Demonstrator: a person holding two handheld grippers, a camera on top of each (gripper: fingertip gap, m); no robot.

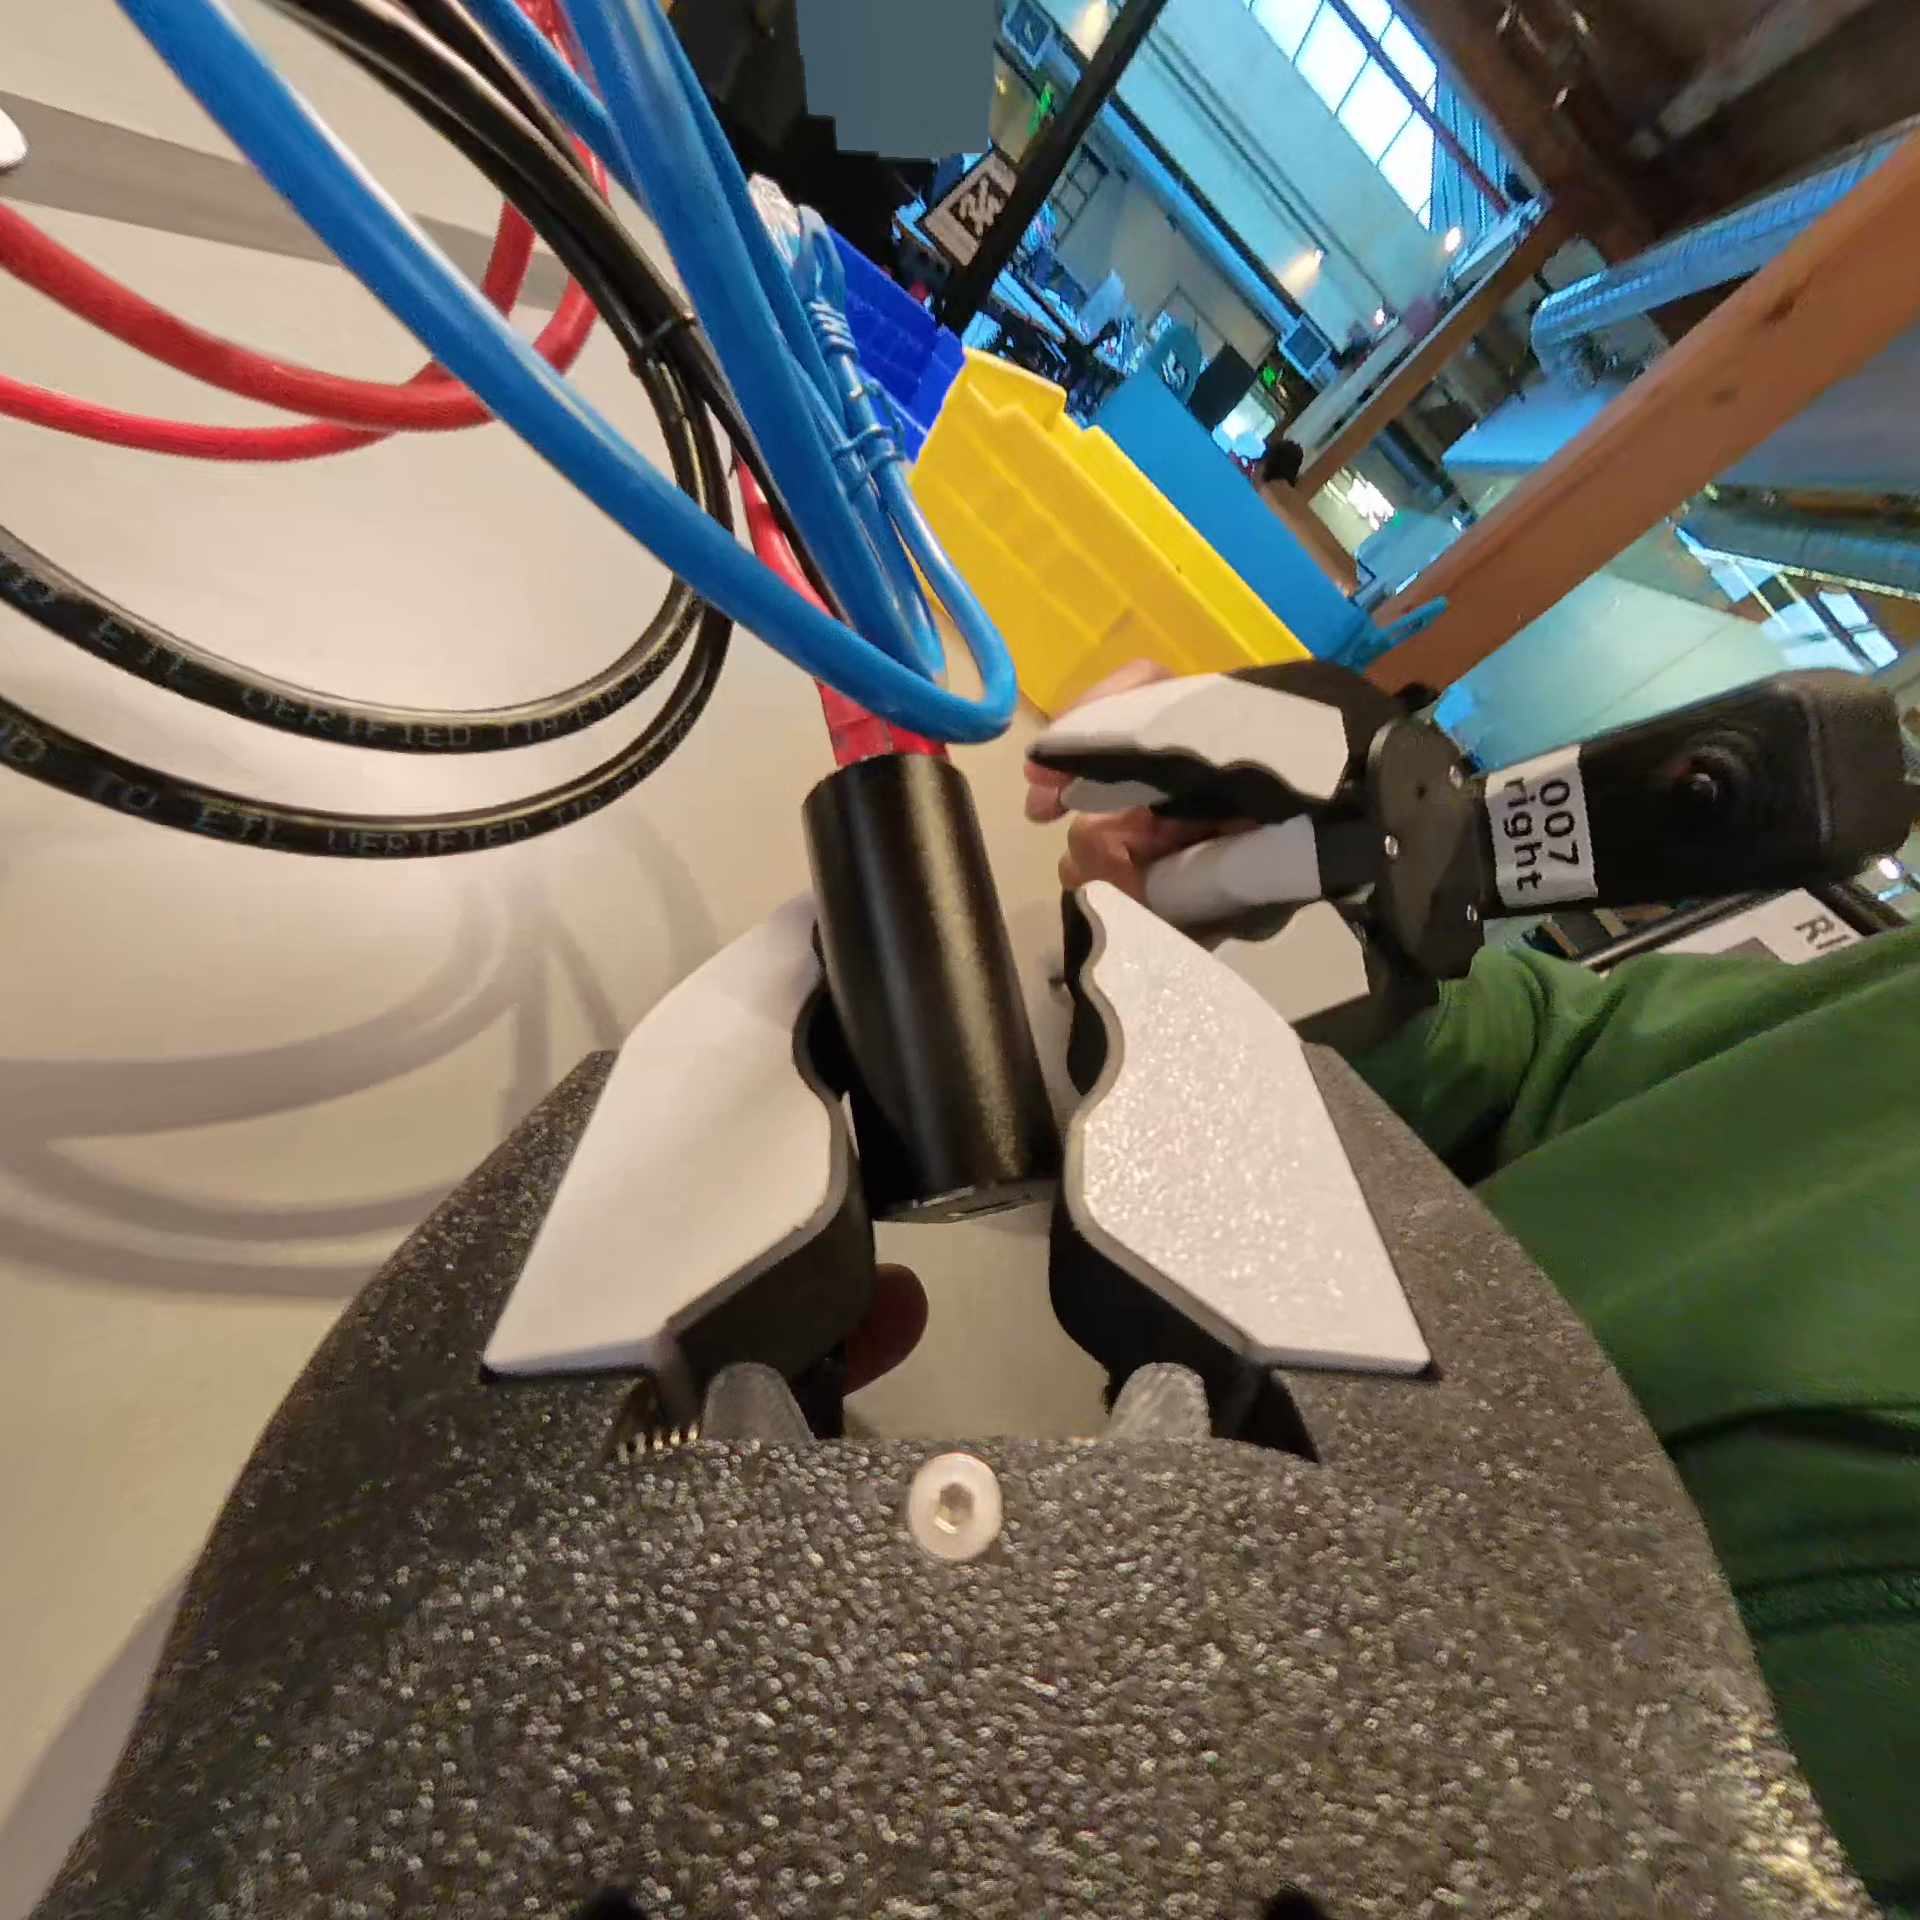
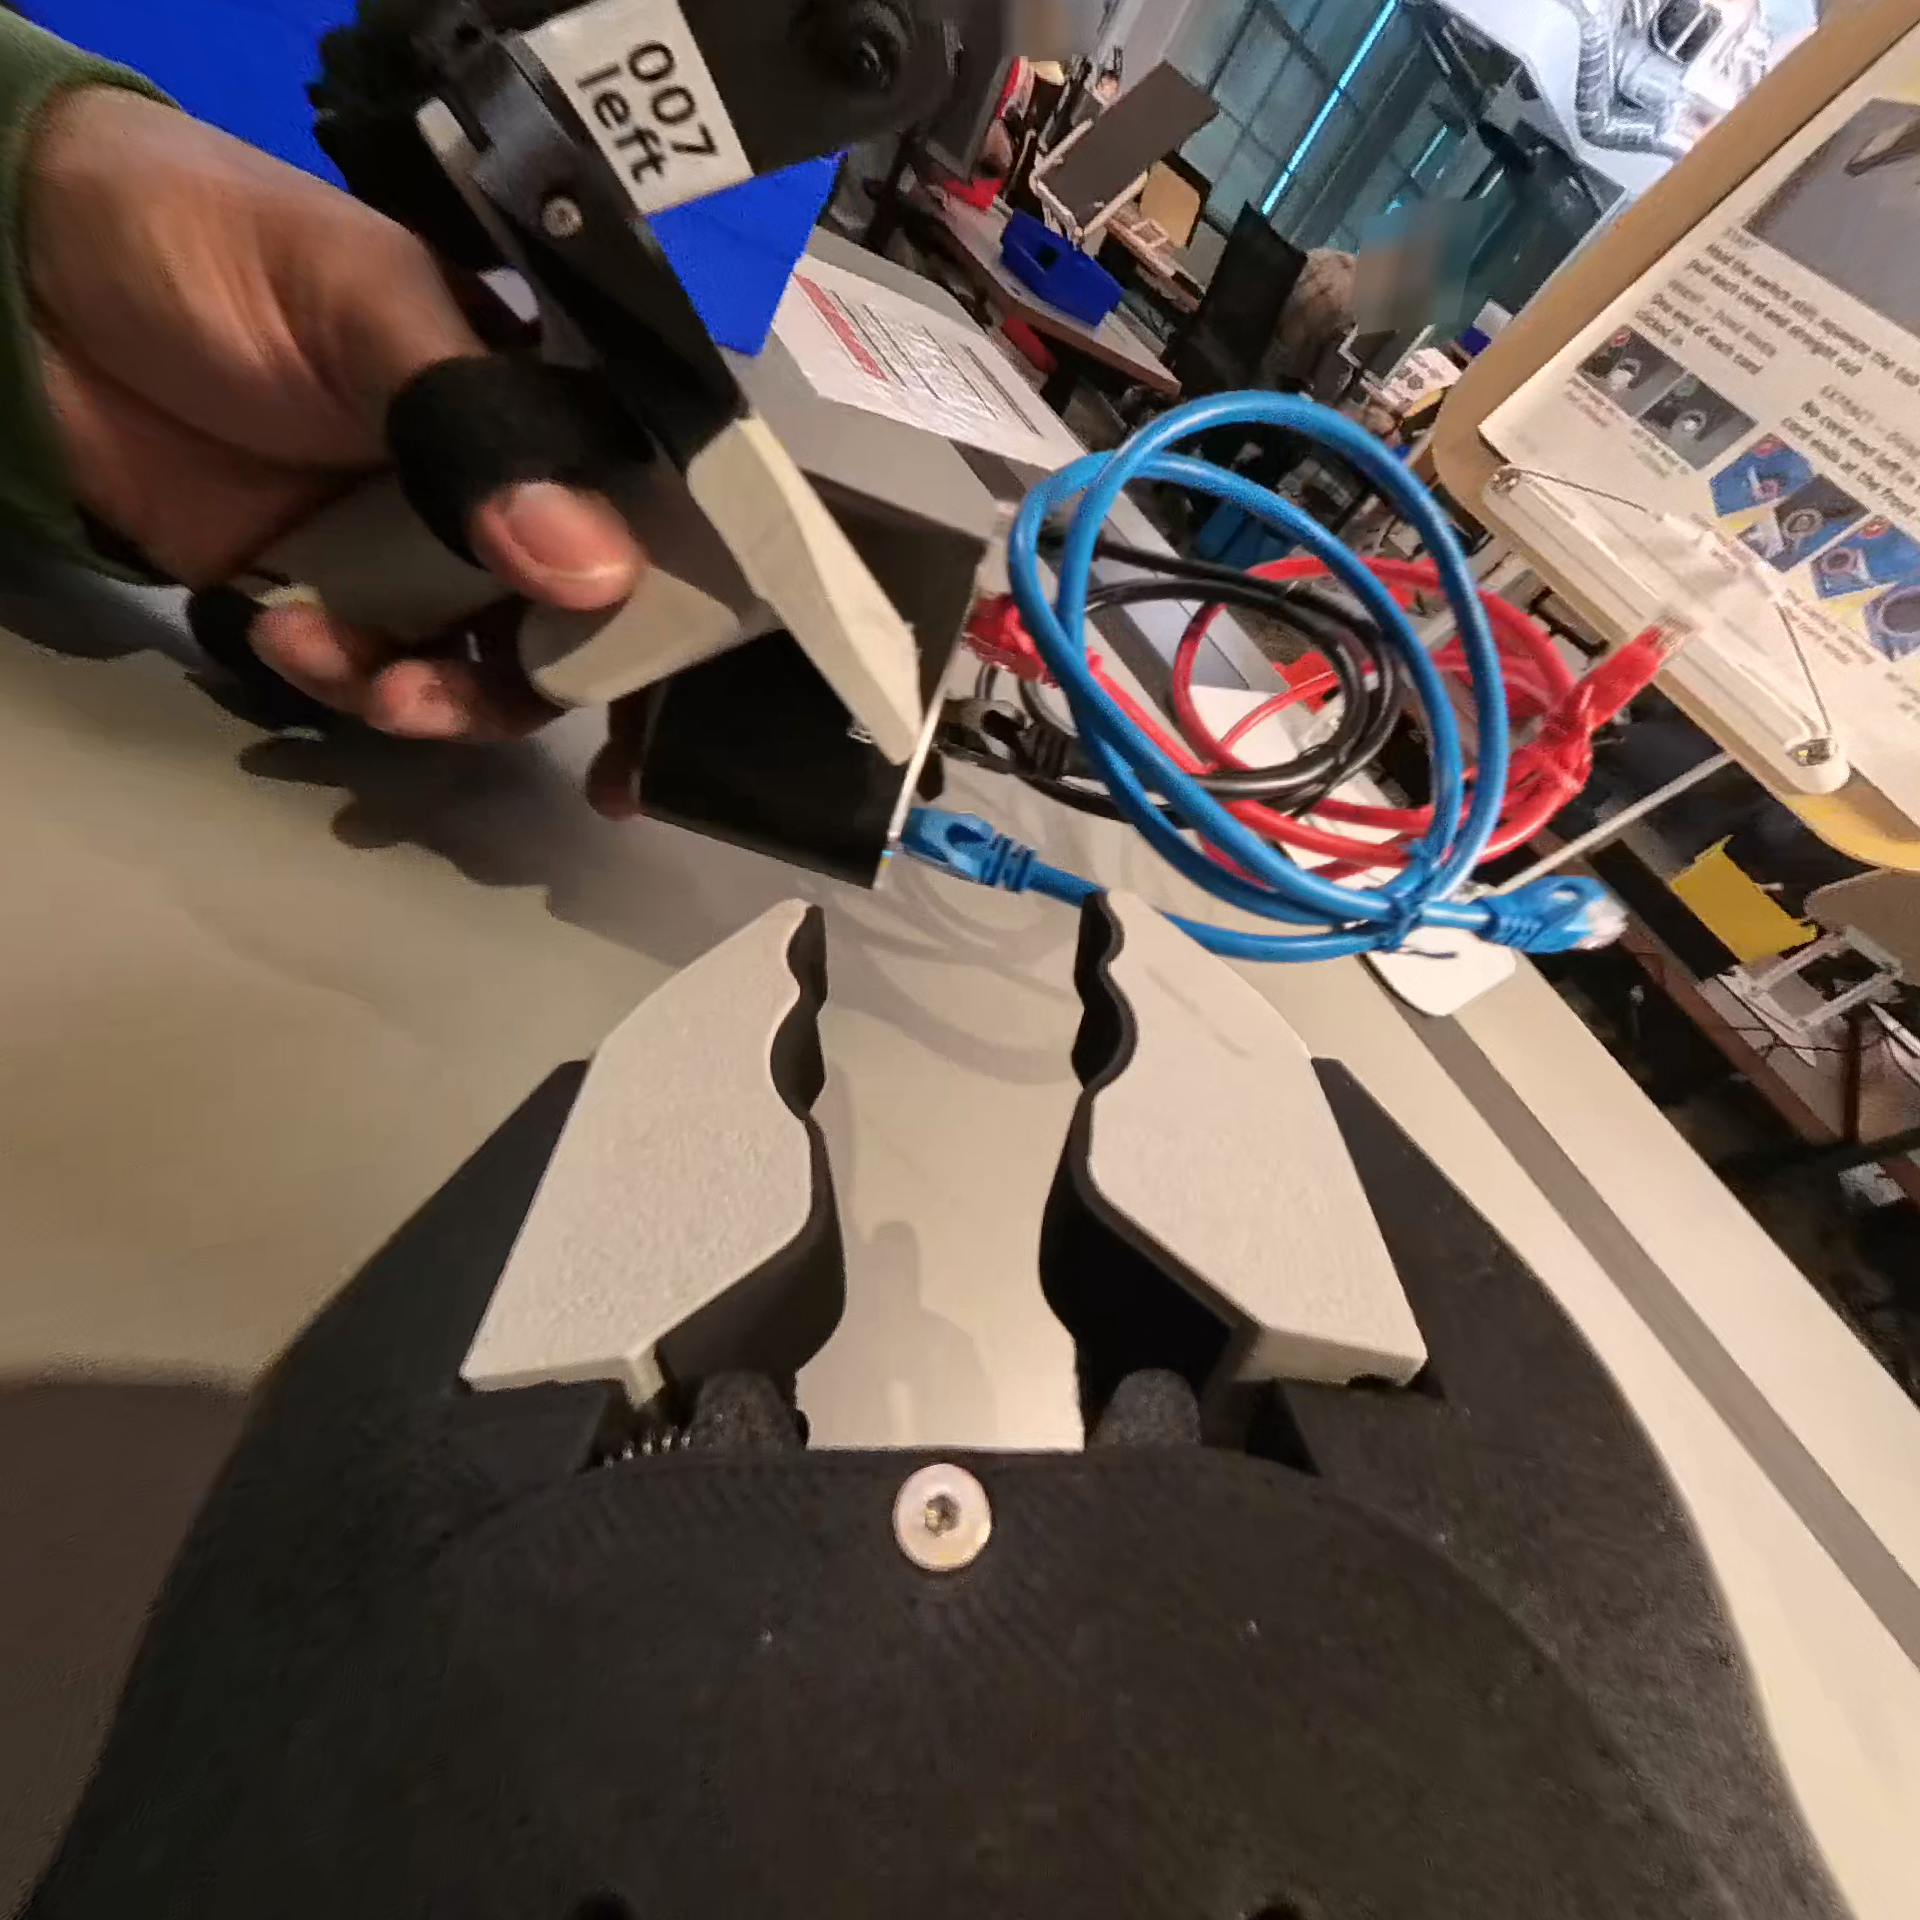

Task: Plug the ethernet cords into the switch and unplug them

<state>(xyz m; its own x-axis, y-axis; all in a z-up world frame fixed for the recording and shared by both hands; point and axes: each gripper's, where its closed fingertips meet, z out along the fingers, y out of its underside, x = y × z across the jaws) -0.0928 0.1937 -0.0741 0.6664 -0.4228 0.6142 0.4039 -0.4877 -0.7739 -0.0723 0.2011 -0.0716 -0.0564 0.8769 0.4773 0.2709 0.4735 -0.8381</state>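
Right now the left hand-held gripper point(image 1: 940, 935) is clamped on the black switch point(image 1: 925, 987), which stands lifted off the pale surface point(image 1: 312, 987) between its two grey fingers point(image 1: 1216, 1132). In the right wrist view the same left hand-held gripper point(image 2: 831, 644) shows from the side, held by a bare hand point(image 2: 260, 416) with a black strap over the thumb, the switch point(image 2: 769, 769) gripped as a dark box above the surface point(image 2: 260, 1091).

Several ethernet cords hang from the far face of the switch. A blue cord point(image 2: 966, 847) is plugged in at the lower corner and loops up in wide coils point(image 2: 1247, 644), tied together, with its free blue plug point(image 2: 1558, 920) hanging out to the right. A red cord point(image 2: 1003, 634) is plugged in higher up, and its other red plug point(image 2: 1621, 675) dangles free in the air. A black cord point(image 2: 1018, 743) sits between them; how it meets the switch is unclear.

The right hand-held gripper point(image 2: 945, 1008) stands parted and holds nothing, its tips just short of the blue cord's plugged end. From the left wrist view this right hand-held gripper point(image 1: 1081, 790) sits beside the switch, near but apart, on a green sleeve point(image 1: 1662, 1195).

Behind lie a yellow bin point(image 1: 1070, 540) and a blue bin point(image 1: 883, 322). An instruction sheet on a board point(image 2: 1714, 395) stands at the right.
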